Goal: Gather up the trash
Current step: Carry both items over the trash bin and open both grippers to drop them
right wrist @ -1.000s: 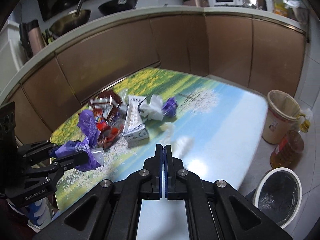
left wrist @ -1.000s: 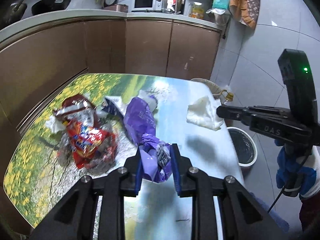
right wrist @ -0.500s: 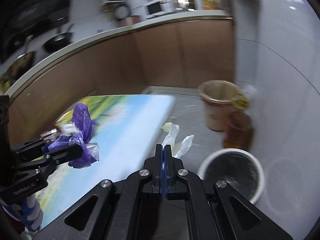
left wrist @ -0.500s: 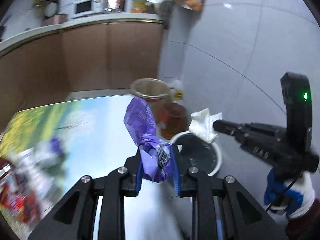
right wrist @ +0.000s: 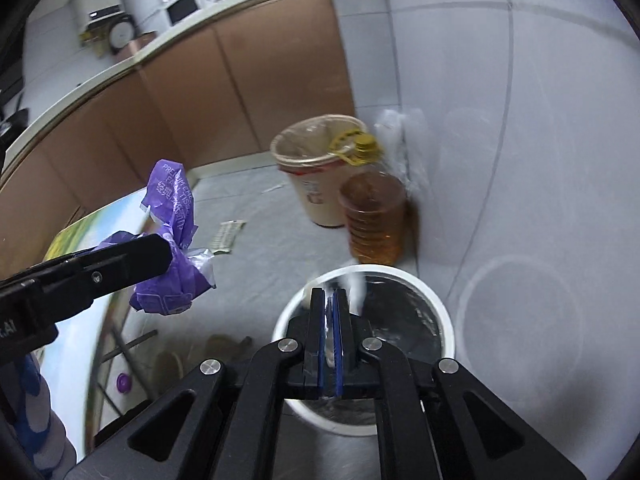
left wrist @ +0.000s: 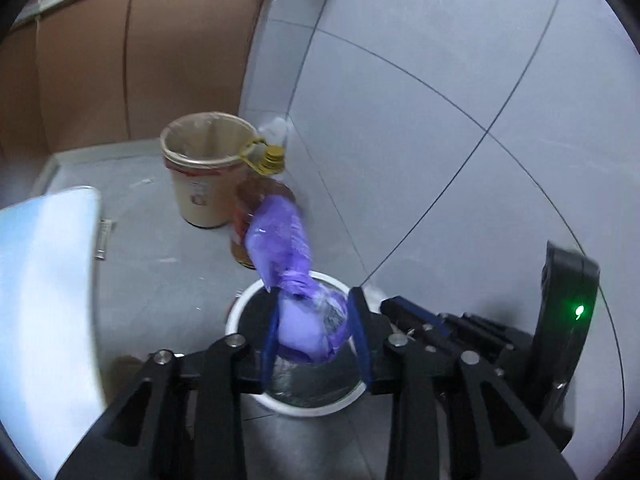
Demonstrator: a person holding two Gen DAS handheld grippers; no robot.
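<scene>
A crumpled purple wrapper [left wrist: 298,320] sits between the pads of my left gripper [left wrist: 315,312]. The jaws are opening, but the pads still touch the wrapper, and its upper end sticks up past the fingertips. Below it stands a white-rimmed bin [left wrist: 239,316] with a black liner. In the right wrist view the purple wrapper [right wrist: 176,276] hangs at the left gripper [right wrist: 160,254], left of the bin [right wrist: 442,320]. My right gripper [right wrist: 329,296] is over the bin's rim, its jaws opening a crack, with a thin white tissue [right wrist: 356,286] still caught between the pads. The right gripper [left wrist: 386,306] also shows beside the left one.
A beige bucket with a plastic liner [left wrist: 204,184] and an amber oil bottle with a yellow cap [left wrist: 260,196] stand on the floor against the tiled wall, just behind the bin. The table edge [left wrist: 52,280] is at the left. Brown cabinets [right wrist: 248,64] run behind.
Both grippers have swung away from the table to the right and down, over the white-rimmed bin. Both pairs of jaws stand a little wider. The wrapper and tissue are still between them.
</scene>
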